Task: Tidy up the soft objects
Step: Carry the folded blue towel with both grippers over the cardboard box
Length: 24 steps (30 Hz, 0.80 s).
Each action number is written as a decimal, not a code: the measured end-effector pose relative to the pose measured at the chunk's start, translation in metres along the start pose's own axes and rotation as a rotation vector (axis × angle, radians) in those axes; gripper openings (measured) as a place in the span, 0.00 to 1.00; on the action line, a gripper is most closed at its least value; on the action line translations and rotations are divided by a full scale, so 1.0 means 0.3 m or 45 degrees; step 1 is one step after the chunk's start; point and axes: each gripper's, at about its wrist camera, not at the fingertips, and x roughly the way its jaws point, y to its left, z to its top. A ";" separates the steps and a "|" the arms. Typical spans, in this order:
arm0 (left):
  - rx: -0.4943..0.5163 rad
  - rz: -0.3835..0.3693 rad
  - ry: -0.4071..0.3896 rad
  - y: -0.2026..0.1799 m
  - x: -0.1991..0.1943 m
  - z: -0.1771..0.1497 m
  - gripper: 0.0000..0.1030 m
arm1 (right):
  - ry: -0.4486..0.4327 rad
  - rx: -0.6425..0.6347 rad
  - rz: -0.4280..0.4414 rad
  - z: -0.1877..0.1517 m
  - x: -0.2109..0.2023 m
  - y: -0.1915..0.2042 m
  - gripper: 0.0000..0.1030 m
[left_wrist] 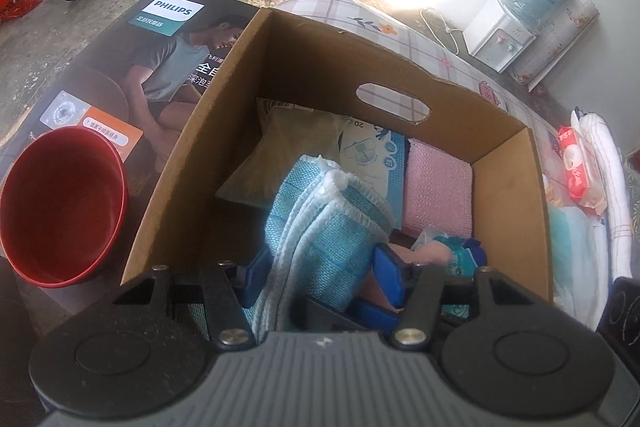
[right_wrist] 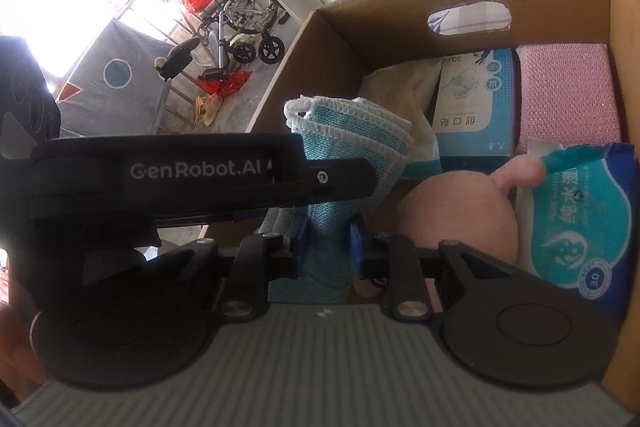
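Both jaws clamp the blue cloth [left_wrist: 320,227] above the cardboard box [left_wrist: 224,131]; only the left view shows the red bowl [left_wrist: 60,211].

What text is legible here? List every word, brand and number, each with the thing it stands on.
"PHILIPS": big printed box.
"GenRobot.AI": black strap.
"PURE WATER", "30": teal wipes pack.
"20": blue-and-white carton inside the cardboard box.
Chinese print on these, and the red pack's label: too blurred or cut off to read.
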 end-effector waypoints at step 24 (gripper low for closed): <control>0.038 0.065 -0.220 -0.003 -0.170 -0.004 0.69 | -0.013 -0.090 0.036 -0.033 -0.013 0.036 0.31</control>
